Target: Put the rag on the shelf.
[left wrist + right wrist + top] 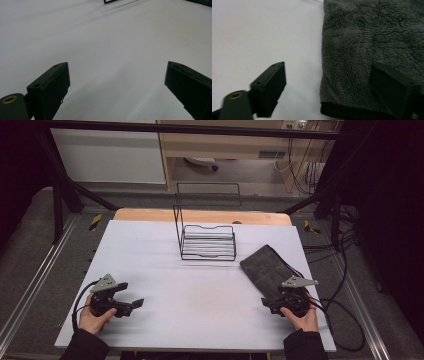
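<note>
A folded dark grey fleecy towel (267, 265) lies on the right side of the white table (190, 290). My right gripper (277, 295) sits at the towel's near end, open. In the right gripper view, the towel (374, 37) has its hemmed edge toward me; my right gripper (328, 72) straddles the towel's left edge, with one jaw over the fleece and the other over bare table. My left gripper (131, 295) rests at the near left of the table, open, nothing between its jaws. Bare white surface lies ahead of my left gripper (117, 72).
A black wire rack (207, 242) with a tall back frame stands at the table's centre back; its base corner (112, 1) peeks in at the top of the left gripper view. Cables (340, 315) trail off the right edge. A black frame surrounds the table.
</note>
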The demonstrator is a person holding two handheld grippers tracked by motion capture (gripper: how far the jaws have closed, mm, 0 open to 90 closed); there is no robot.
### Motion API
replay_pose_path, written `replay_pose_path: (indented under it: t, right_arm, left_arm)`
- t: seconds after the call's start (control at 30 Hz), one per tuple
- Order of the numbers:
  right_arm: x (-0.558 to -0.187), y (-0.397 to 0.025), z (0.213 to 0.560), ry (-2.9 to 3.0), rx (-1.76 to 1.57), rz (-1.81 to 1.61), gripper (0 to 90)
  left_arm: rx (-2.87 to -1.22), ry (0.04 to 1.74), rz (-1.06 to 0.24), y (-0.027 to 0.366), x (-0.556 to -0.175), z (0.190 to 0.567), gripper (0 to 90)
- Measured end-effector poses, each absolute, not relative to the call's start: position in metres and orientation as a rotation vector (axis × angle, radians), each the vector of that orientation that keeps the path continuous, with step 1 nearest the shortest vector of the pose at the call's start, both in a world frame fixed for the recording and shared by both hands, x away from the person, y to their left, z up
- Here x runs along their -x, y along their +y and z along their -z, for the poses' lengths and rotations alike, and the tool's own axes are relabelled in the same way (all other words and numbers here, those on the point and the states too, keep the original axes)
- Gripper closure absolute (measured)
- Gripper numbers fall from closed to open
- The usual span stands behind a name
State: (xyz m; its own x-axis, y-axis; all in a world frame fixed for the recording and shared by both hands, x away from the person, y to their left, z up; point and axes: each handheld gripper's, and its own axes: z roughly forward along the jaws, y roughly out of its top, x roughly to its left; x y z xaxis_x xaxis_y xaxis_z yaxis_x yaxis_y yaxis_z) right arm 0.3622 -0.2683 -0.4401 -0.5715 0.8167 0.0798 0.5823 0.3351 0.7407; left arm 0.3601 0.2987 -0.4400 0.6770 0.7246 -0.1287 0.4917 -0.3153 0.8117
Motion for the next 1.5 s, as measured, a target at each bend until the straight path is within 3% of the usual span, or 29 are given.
replay_pose_path:
  t: [0.27, 0.57, 0.87, 1.5]
  right_arm:
    - [-0.369, -0.269, 0.442, 2.309, -1.225, -0.974, 43.0]
    - [-0.370, -0.262, 0.444, 2.316, -1.155, -0.828, 55.6]
    - [-0.372, -0.265, 0.442, 2.315, -1.154, -0.809, 74.3]
    - [-0.363, -0.249, 0.424, 2.331, -1.153, -0.913, 78.6]
  left_arm:
    - [-1.997, 0.946, -0.330, 0.298, -0.361, 0.441, 6.9]
    - [-2.004, 0.944, -0.328, 0.297, -0.361, 0.442, 7.4]
    - [-2.004, 0.947, -0.325, 0.296, -0.361, 0.442, 7.8]
    - [-2.000, 0.949, -0.323, 0.297, -0.361, 0.442, 8.2]
